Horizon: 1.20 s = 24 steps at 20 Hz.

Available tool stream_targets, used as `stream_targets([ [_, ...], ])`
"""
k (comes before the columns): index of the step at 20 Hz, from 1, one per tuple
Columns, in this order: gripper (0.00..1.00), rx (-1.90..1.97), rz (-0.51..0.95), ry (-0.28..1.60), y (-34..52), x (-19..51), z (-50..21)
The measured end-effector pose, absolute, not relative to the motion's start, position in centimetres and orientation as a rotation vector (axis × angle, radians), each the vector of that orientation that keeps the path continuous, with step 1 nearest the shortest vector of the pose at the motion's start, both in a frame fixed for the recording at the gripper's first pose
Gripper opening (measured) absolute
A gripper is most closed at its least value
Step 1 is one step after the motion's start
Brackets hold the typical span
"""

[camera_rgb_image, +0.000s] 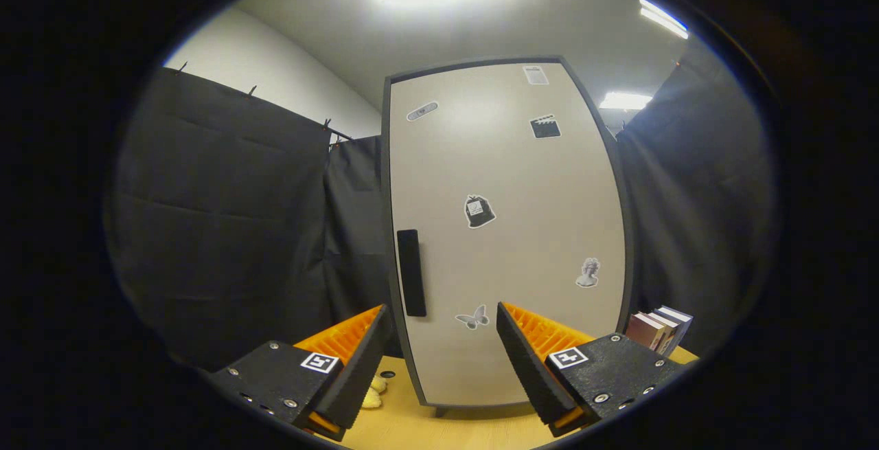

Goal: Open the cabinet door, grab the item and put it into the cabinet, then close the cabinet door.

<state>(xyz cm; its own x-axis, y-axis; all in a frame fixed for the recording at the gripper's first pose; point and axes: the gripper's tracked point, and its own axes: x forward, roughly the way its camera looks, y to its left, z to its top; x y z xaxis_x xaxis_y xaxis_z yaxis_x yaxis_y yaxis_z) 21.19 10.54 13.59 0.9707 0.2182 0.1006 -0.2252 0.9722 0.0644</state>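
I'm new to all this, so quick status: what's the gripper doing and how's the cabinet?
Gripper open, holding nothing. Cabinet door shut, black handle just beyond the left finger. Yellow item on the table beneath that finger. Nothing blocking the door.

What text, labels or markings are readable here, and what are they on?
No readable words or numbers.
Cabinet door: white label at the top, print too small to read.
Oval sticker: marking blurred.
Clapperboard, bag, bust and butterfly stickers: pictures, no legible text.
Books beside the cabinet: spines unreadable.
Gripper, open, empty: a square coded marker on each finger, not text.
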Motion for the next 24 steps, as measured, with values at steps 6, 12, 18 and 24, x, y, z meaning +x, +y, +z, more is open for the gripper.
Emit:
stream_targets([
  [6,0.92,0.062,0.27,-0.022,14.4,27.6,13.7],
  [12,0.78,0.033,0.27,-0.006,17.5,32.3,13.9],
  [18,0.36,0.0,0.226,0.043,18.1,35.3,13.7],
  [24,0.19,-0.002,0.272,0.105,17.9,34.1,13.5],
])
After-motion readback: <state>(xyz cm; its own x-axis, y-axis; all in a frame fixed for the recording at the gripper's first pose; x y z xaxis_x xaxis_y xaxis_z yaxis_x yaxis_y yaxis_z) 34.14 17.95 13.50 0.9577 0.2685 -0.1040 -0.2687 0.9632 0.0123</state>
